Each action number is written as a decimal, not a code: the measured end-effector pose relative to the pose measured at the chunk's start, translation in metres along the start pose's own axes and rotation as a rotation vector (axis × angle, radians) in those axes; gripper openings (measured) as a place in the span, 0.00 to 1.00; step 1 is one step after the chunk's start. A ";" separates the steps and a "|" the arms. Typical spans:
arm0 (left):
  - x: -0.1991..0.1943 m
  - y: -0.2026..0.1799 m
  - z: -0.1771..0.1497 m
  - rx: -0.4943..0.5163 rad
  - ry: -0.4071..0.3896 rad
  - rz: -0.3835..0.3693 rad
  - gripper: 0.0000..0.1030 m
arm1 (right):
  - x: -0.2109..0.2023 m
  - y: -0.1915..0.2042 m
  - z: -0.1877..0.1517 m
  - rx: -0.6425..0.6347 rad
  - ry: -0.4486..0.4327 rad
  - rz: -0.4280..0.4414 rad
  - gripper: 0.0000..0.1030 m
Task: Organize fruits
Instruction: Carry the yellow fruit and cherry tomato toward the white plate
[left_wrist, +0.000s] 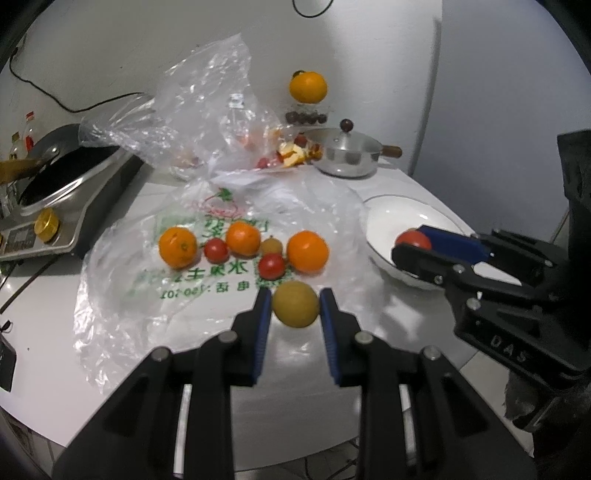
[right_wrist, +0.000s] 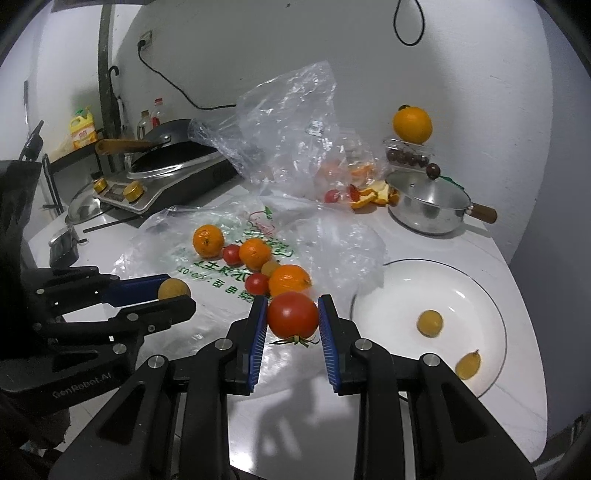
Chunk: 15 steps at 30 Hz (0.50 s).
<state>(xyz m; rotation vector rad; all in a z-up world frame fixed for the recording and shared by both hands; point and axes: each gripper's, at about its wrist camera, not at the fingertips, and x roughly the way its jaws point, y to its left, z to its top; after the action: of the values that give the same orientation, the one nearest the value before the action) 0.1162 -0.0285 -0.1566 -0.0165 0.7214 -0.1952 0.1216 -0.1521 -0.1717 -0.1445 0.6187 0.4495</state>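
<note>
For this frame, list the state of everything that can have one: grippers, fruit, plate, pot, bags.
Left hand-held gripper: shut on the yellow fruit.
Right hand-held gripper: shut on the tomato.
White plate: holds two small yellow fruits, otherwise bare.
Steel pot: lid on.
Printed plastic bag: spread flat under oranges and tomatoes.
Clear bag: crumpled, open.

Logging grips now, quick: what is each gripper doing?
Left gripper: shut on the yellow-green fruit.
Right gripper: shut on the red tomato.
</note>
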 end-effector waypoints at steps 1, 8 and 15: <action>0.001 -0.002 0.000 0.001 0.003 -0.003 0.26 | -0.002 -0.003 -0.001 0.005 -0.003 -0.003 0.29; 0.007 -0.021 0.003 0.012 0.021 -0.015 0.26 | -0.010 -0.033 -0.011 0.054 -0.007 -0.027 0.29; 0.012 -0.042 0.007 0.035 0.025 -0.028 0.26 | -0.014 -0.059 -0.021 0.088 -0.001 -0.053 0.29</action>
<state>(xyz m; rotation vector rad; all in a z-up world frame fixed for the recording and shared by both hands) 0.1224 -0.0723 -0.1554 0.0094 0.7427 -0.2351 0.1269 -0.2156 -0.1804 -0.0773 0.6315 0.3708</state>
